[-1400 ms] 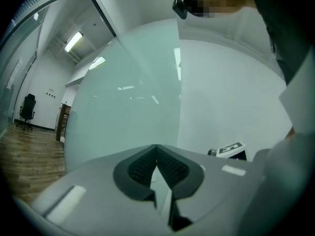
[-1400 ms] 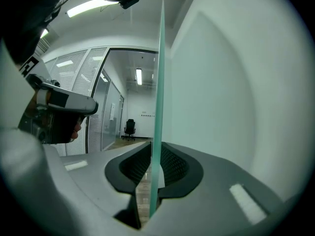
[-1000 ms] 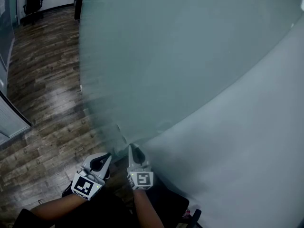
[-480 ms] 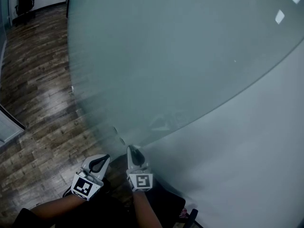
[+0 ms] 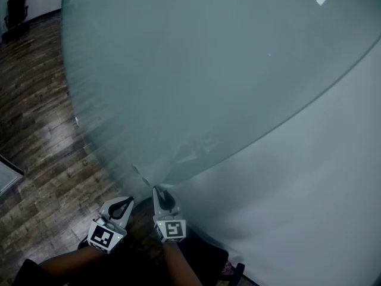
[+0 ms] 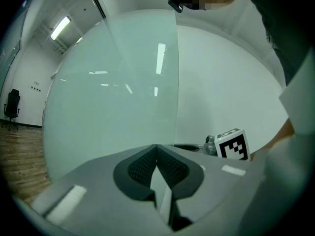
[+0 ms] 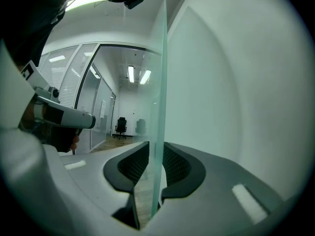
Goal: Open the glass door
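Note:
The frosted glass door (image 5: 196, 70) fills most of the head view, with its free edge down near my grippers. My right gripper (image 5: 156, 193) sits on that edge. In the right gripper view the pane's edge (image 7: 158, 82) stands upright between the two pads of my right gripper (image 7: 155, 166). Its jaws have just been opening and no longer clamp the glass. My left gripper (image 5: 126, 202) hangs just left of the edge, off the glass. In the left gripper view it (image 6: 156, 156) is shut on nothing, facing the door's frosted face (image 6: 108, 107).
A white wall (image 5: 321, 177) runs close along the right of the door. Dark wood floor (image 5: 36, 130) spreads to the left, with a black office chair (image 5: 15, 5) far back. Glass office partitions (image 7: 93, 112) line the corridor beyond.
The door's edge and both grippers have shifted left in the head view, and the door covers more of the floor. The chair has slid toward the top left corner.

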